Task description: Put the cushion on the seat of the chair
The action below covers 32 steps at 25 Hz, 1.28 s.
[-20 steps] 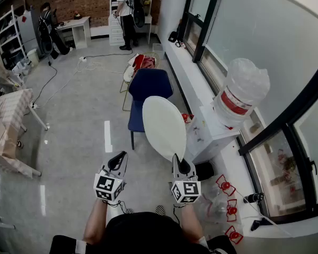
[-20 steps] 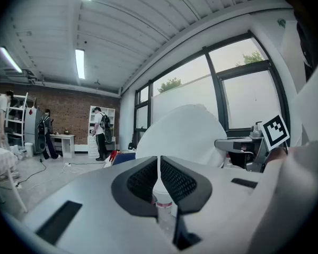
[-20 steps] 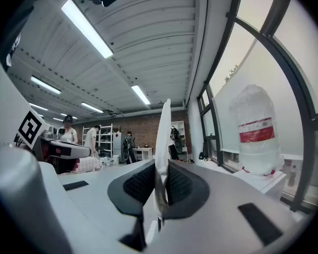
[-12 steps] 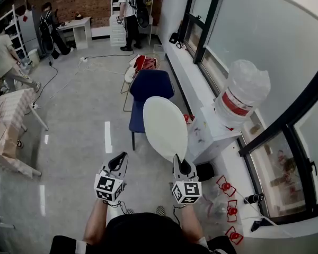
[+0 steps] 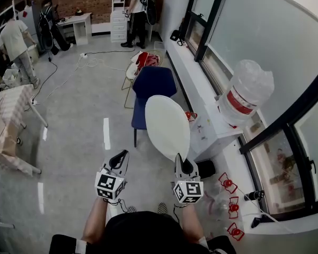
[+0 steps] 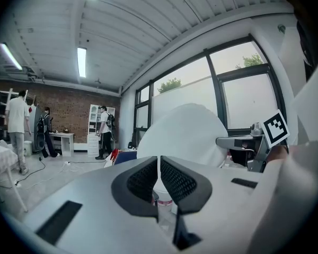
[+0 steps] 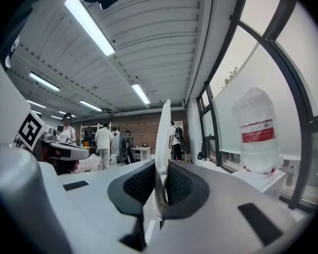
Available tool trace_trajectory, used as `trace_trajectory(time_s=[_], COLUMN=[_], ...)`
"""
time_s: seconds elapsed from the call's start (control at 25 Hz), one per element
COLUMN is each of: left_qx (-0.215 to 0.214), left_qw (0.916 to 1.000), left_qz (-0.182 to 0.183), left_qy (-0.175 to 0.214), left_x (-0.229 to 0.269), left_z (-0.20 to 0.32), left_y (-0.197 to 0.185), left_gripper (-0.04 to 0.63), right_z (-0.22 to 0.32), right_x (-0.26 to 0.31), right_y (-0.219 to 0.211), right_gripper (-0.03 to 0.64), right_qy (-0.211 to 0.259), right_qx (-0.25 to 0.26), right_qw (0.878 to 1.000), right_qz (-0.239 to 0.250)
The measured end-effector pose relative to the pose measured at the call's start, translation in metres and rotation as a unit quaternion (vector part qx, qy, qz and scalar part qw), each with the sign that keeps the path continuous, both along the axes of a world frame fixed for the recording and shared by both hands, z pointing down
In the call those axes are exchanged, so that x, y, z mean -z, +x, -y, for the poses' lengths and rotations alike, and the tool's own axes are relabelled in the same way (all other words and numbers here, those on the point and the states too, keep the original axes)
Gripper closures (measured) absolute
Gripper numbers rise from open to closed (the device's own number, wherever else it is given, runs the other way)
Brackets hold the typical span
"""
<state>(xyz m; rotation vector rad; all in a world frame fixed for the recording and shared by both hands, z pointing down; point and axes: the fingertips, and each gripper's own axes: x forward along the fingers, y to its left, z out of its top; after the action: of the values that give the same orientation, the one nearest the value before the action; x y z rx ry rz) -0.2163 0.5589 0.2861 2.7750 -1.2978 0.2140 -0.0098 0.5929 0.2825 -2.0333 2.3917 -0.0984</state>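
Note:
A white oval cushion point(image 5: 167, 127) stands on edge in the air, and my right gripper point(image 5: 180, 160) is shut on its near rim. In the right gripper view the cushion point(image 7: 162, 136) runs edge-on between the pads of that gripper point(image 7: 160, 187). The blue chair point(image 5: 151, 91) stands on the floor beyond the cushion, its seat partly hidden behind it. My left gripper point(image 5: 118, 160) hovers to the left of the cushion, apart from it. Its jaws point(image 6: 159, 165) are shut with nothing in them. From there the cushion point(image 6: 185, 136) shows broadside, with the chair point(image 6: 124, 155) low behind it.
A big water bottle point(image 5: 244, 91) lies on a white cabinet point(image 5: 214, 134) to the right of the chair, along the window ledge. Red items point(image 5: 229, 205) lie on the floor at lower right. A table point(image 5: 10, 110) stands at the left. People point(image 5: 16, 41) move about at the back.
A person at the back left has walked further into view. The cushion stays gripped in my right gripper, and both grippers have barely shifted.

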Motion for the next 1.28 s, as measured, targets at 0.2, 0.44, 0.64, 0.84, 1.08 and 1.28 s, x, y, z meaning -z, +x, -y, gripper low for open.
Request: trace_trajectory(time_s=[0.2, 0.44, 0.64, 0.84, 1.08, 1.28], left_qx=[-0.007, -0.014, -0.012, -0.006, 0.012, 0.027], left_qw=[1.0, 0.9999, 0.9999, 0.9999, 0.9999, 0.9995], left_qz=[0.001, -0.005, -0.007, -0.006, -0.002, -0.002], left_qy=[-0.001, 0.002, -0.002, -0.007, -0.009, -0.014], left_x=[-0.006, -0.006, -0.01, -0.016, -0.023, -0.022], left_z=[0.006, 0.017, 0.036, 0.068, 0.14, 0.205], left_y=[-0.024, -0.046, -0.052, -0.045, -0.025, 0.001], left_gripper=[0.563, 0.563, 0.563, 0.563, 0.563, 0.563], right_z=[0.001, 0.01, 0.033, 0.07, 0.144, 0.214], right_x=[-0.006, -0.015, -0.019, -0.023, -0.031, -0.031], right_y=[-0.024, -0.056, -0.068, -0.063, -0.038, -0.01], right_gripper=[0.566, 0.566, 0.566, 0.566, 0.566, 0.566], right_qy=[-0.004, -0.013, -0.015, -0.017, -0.019, -0.029], right_qx=[-0.008, -0.007, 0.004, 0.01, 0.025, 0.041], right_qw=[1.0, 1.0, 1.0, 1.0, 0.999, 0.999], right_qz=[-0.002, 0.001, 0.003, 0.011, 0.009, 0.003])
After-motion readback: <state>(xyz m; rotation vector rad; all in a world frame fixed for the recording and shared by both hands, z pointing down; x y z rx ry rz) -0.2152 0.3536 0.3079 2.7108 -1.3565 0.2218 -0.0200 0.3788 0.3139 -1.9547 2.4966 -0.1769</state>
